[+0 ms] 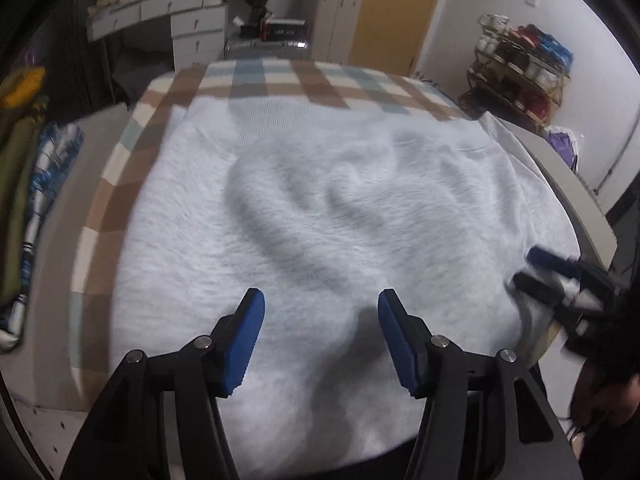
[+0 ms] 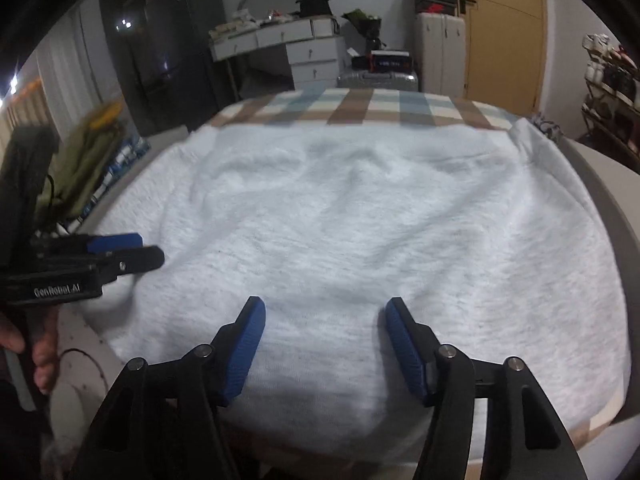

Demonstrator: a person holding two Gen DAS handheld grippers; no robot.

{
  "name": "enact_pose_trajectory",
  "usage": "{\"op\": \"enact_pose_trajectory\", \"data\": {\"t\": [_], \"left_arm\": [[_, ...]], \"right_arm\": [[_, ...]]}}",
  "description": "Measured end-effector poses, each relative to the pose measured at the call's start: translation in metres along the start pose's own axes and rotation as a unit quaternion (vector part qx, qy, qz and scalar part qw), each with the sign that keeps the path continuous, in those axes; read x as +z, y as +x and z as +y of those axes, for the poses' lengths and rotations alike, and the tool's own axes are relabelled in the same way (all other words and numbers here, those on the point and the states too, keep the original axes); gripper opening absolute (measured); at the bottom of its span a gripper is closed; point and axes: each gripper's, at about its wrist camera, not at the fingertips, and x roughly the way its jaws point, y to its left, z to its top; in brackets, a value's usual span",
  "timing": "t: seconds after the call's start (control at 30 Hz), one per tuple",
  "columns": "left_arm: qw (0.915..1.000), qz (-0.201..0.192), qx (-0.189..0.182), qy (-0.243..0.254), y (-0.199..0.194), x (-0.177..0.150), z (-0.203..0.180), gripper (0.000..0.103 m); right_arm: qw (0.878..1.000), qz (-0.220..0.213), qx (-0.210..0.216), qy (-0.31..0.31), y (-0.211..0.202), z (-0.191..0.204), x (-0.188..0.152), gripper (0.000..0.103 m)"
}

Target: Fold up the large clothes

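Lying directly ahead of both pairs of tongs, the white fleecy garment (image 1: 320, 208) covered most of the round surface (image 1: 560, 160), on top of a checked cloth (image 1: 256, 76) whose far and left borders showed beyond it. The left tongs (image 1: 320, 334) were released, pads spread wide, with the garment's near edge passing under and between them; nothing was pinched. The right tongs (image 2: 322, 344) were likewise released and poised over the near edge, empty.

The garment's long axis appeared to run across the line of both tongs, from left to right, so its near hem lay closest to each pair and its far hem well beyond. Neither hand seemed clearly nearer to that hem. A grasp at the near edge, one pair toward each end, was judged the likely coming move, with a fold away from the person to follow.

From the left wrist, the right tongs (image 1: 556, 276) were visible to the right, low against the garment's right-hand edge, though blur left their jaws unclear there. That view also showed a deep curved crease (image 1: 272, 216) ahead, barely legible from the other side. From the right wrist, the left tongs (image 2: 120, 252) appeared edge-on to the left, just beside the garment's left margin, and the garment's right margin (image 2: 560, 184) draped toward the rim was better shown.
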Motion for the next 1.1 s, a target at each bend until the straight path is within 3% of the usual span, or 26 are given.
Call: {"op": "enact_pose_trajectory", "data": {"t": [0.1,0.13,0.17,0.2,0.27,0.4,0.47,0.53,0.6,0.67,0.77,0.9,1.0,1.07,1.1], "left_arm": [[0.9996,0.021,0.017,-0.001,0.007,-0.019,0.017,0.056],[0.9995,0.031,0.010,-0.007,0.018,-0.022,0.024,0.056],[0.9998,0.013,-0.002,-0.012,0.023,-0.025,0.030,0.056],[0.9999,0.003,0.001,-0.011,0.024,-0.025,0.030,0.056],[0.9998,0.008,0.013,-0.009,0.026,-0.021,0.029,0.056],[0.9997,-0.004,0.003,-0.024,0.006,-0.020,0.038,0.056],[0.9985,-0.023,-0.001,-0.050,-0.010,-0.025,0.051,0.056],[0.9953,-0.034,-0.016,-0.089,-0.022,-0.033,0.068,0.056],[0.9891,-0.052,-0.028,-0.135,-0.037,-0.043,0.080,0.056],[0.9848,-0.065,-0.036,-0.157,-0.050,-0.047,0.082,0.057],[0.9801,-0.040,-0.059,-0.185,-0.049,-0.062,0.090,0.065],[0.9723,-0.019,-0.096,-0.212,-0.035,-0.077,0.092,0.065],[0.9588,-0.014,-0.147,-0.243,-0.022,-0.079,0.095,0.065],[0.9557,0.001,-0.164,-0.244,-0.011,-0.075,0.092,0.065],[0.9548,0.004,-0.166,-0.246,-0.006,-0.072,0.089,0.065]], "right_arm": [[0.996,-0.056,-0.073,0.006,-0.033,-0.026,-0.008,0.062],[0.995,-0.043,-0.091,0.010,-0.029,-0.037,-0.010,0.064],[0.995,-0.006,-0.102,0.020,-0.015,-0.050,-0.015,0.063],[0.995,0.022,-0.088,0.035,0.000,-0.062,-0.022,0.063],[0.997,0.000,-0.043,0.071,0.006,-0.077,-0.033,0.063],[0.996,0.023,-0.062,0.066,-0.002,-0.069,-0.022,0.060],[0.997,-0.002,-0.060,0.057,-0.020,-0.073,-0.018,0.062],[0.993,-0.018,-0.103,0.053,-0.022,-0.077,-0.019,0.064],[0.991,0.056,-0.099,0.066,0.016,-0.088,-0.034,0.065],[0.992,0.013,-0.107,0.063,0.016,-0.085,-0.042,0.064],[0.991,0.013,-0.110,0.072,0.024,-0.086,-0.043,0.065],[0.992,0.013,-0.102,0.077,0.038,-0.091,-0.040,0.065],[0.991,0.003,-0.107,0.075,0.049,-0.091,-0.043,0.065],[0.991,0.000,-0.106,0.076,0.055,-0.087,-0.039,0.065],[0.991,-0.002,-0.106,0.076,0.040,-0.086,-0.041,0.065]]}}
